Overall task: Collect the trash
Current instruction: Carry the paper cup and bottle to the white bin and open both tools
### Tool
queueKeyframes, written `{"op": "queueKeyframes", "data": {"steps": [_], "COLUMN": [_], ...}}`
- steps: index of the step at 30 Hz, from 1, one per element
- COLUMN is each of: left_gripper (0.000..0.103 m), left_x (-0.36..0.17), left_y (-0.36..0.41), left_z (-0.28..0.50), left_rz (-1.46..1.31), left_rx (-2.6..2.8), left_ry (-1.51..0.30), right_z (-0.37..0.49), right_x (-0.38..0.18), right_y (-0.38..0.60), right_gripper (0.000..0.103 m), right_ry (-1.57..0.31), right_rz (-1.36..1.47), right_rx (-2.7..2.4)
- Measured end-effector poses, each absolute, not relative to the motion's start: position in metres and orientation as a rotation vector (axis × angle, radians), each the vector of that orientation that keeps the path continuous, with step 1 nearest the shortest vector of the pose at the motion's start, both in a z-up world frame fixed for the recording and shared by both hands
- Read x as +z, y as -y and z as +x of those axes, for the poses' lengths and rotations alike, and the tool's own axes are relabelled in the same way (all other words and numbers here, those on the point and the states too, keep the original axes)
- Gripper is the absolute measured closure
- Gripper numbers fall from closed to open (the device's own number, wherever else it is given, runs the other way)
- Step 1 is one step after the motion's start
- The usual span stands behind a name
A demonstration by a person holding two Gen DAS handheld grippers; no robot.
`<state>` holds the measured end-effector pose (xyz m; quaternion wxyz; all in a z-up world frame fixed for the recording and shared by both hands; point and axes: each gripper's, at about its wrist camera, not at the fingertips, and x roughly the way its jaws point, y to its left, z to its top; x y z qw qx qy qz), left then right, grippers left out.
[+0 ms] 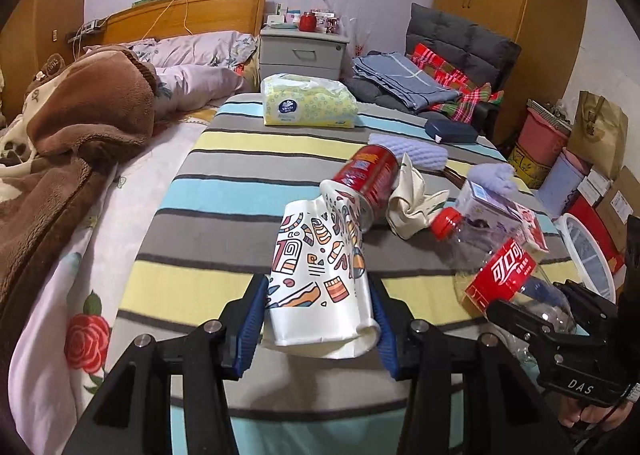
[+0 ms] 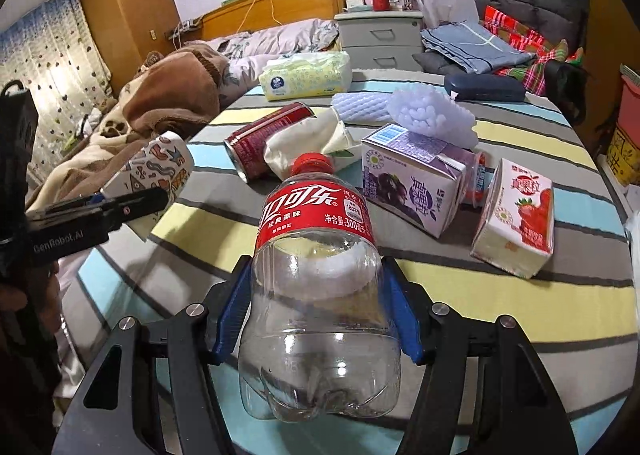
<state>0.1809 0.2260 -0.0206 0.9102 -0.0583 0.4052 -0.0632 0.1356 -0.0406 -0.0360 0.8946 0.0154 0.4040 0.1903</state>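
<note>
**A:** What have I got in hand, and why is it held like that?

**B:** On my left, the left hand-held gripper [image 1: 320, 319] is closed partway on the crushed paper cup [image 1: 320, 267], blue pads pressed against both sides near its rim end. I judge the cup is lifted clear of the striped bench [image 1: 192, 191], since from the right wrist camera it hangs in the air beside the bed. Gripping across the flattened body gives me a firm hold.

**A:** And the right?

**B:** The right hand-held gripper [image 2: 320, 307] is clamped across the lower body of the empty cola bottle [image 2: 316, 255], cap pointing away from me. Its jaws stand about as wide as the bottle, both pads touching the clear plastic. The waist is where the pads seat best.

**A:** What's left around the bottle?

**B:** Just beyond its cap lie a crumpled tissue [image 2: 308, 143] and a red can [image 2: 268, 139] on its side, touching each other. To the right of the bottle sit a purple drink carton [image 2: 416, 183] and a strawberry carton [image 2: 516, 219]. Farther back, a foam fruit net [image 2: 432, 115] rests over the purple carton. I'd say all of those are still to collect. I can't make out a bin for certain.
</note>
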Motion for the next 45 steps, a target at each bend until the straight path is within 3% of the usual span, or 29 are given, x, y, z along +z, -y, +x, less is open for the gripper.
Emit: {"op": "queueKeyframes", "data": {"steps": [22,45], "left_gripper": [0.054,0.053], "left_x": [0.026,0.045], "left_y": [-0.124,0.057], "left_z": [0.133,0.141], "left_rz": [-0.026,0.07], "left_rx": [-0.239,-0.502], "left_ry": [-0.742,-0.721], "right_z": [0.101,0.072], "right_x": [-0.001,0.013], "right_y": [0.112,0.246], "right_gripper": [0.039,0.039], "right_ry": [-0.709,-0.666], "right_rz": [0.093,0.163], "right_rx": [0.261,-0.005]}}
